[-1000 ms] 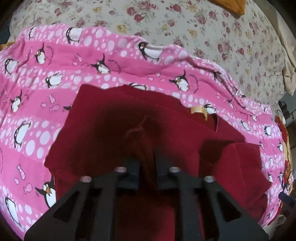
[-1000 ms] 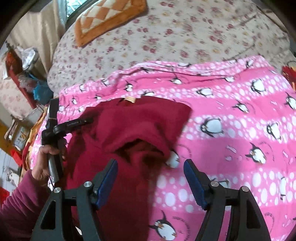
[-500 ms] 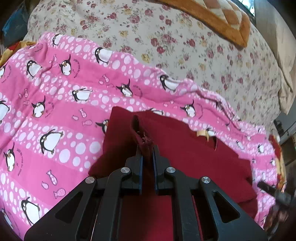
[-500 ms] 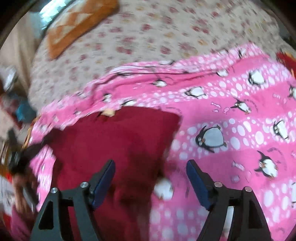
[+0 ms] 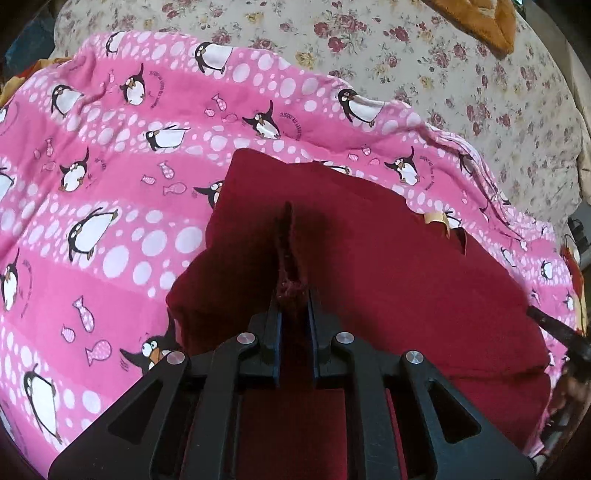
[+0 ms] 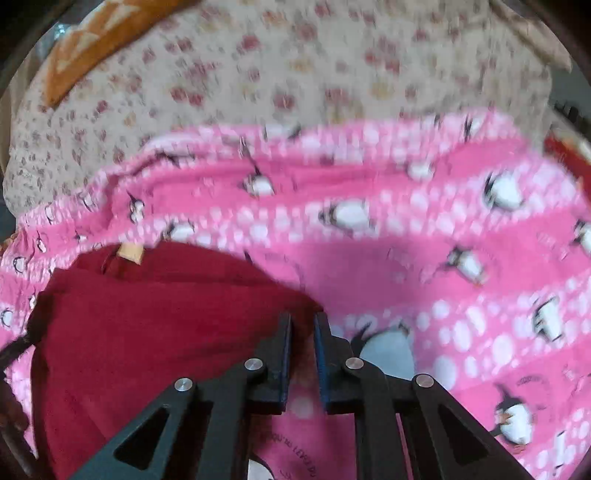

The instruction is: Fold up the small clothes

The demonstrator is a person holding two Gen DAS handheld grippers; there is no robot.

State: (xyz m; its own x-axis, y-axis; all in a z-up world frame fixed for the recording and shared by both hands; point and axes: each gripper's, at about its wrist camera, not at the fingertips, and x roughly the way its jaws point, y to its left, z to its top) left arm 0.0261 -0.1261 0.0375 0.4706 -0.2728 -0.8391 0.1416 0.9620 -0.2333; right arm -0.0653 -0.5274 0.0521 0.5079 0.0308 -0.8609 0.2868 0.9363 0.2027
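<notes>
Your left tool (image 5: 293, 295) pinches a ridge of the red garment (image 5: 388, 266) – folded on the pink blanket (image 5: 110, 192). Your right tool (image 6: 303, 325) clamps its right corner – open blanket beyond.

There's the bed (image 5: 461, 74) in its flowered sheet, an orange cushion (image 5: 480, 22) up at its far edge, and a pink penguin blanket (image 5: 110, 184) spread across it, a red garment (image 5: 369, 258) lying on that.
</notes>
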